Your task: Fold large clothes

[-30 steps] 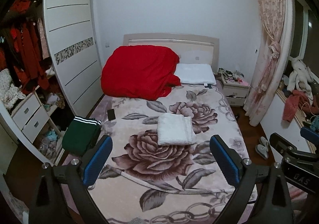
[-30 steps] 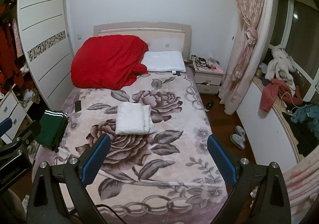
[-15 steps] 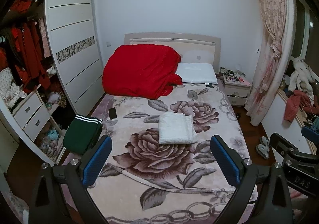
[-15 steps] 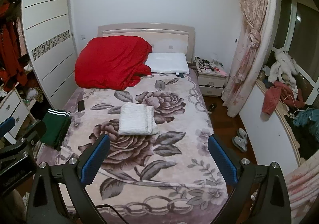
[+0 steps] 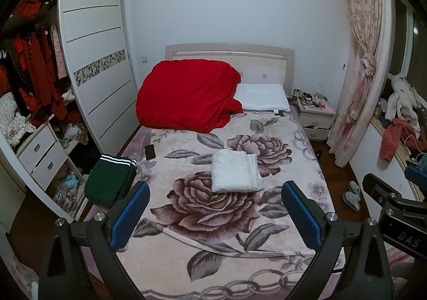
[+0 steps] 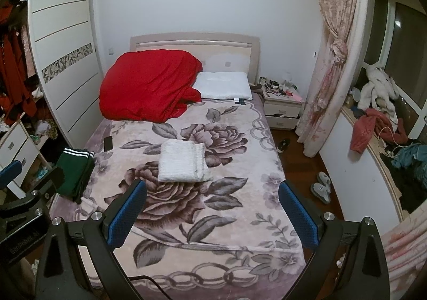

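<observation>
Both grippers — left gripper (image 5: 214,213), right gripper (image 6: 212,213) — spread empty; white garment (image 5: 234,175) mid-frame looks folded — next, the green garment (image 5: 110,181) at left.

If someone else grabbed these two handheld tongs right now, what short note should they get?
Left tongs: open, empty, held above the foot of the bed.
Right tongs: open, empty, alongside.
Folded white fluffy garment: lies flat mid-bed on the floral pink blanket; looks done.
Folded dark green garment with white stripes: at the bed's left edge, also folded.
Left: cannot tell what is next; red clothes lie heaped on the window ledge.
</observation>
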